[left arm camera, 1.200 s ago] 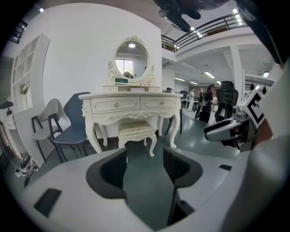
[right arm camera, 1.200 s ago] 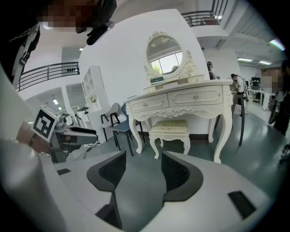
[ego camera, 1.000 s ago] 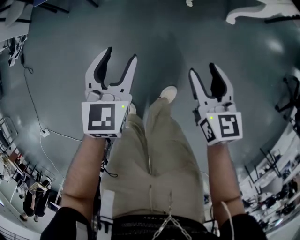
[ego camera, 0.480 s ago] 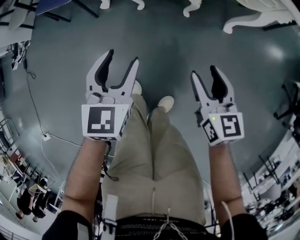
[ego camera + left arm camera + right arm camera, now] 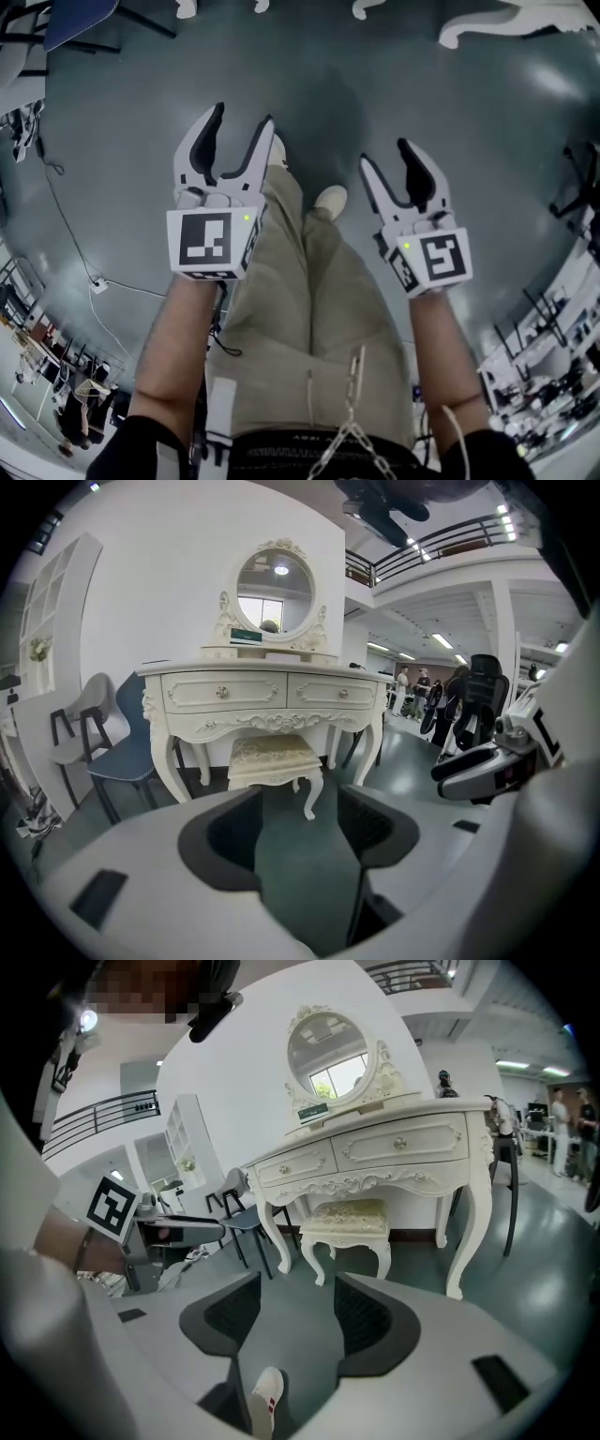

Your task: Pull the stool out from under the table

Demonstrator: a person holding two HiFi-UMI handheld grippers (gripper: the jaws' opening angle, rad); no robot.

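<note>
Left gripper view: the stool (image 5: 274, 757) is sitting at twelve o'clock, well beyond the left claw (image 5: 302, 808) and right claw (image 5: 297, 1288), both gaping empty.

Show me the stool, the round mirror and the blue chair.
stool (image 5: 274, 753), left gripper view, on its cushioned seat.
round mirror (image 5: 275, 594), left gripper view, on the glass.
blue chair (image 5: 123, 765), left gripper view, on its seat.

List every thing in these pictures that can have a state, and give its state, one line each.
stool: upright, tucked under the table, untouched.
drawers: both shut.
left gripper: open, nothing between the fingers.
right gripper: open, nothing between the fingers.
blue chair: upright beside the table.
</note>
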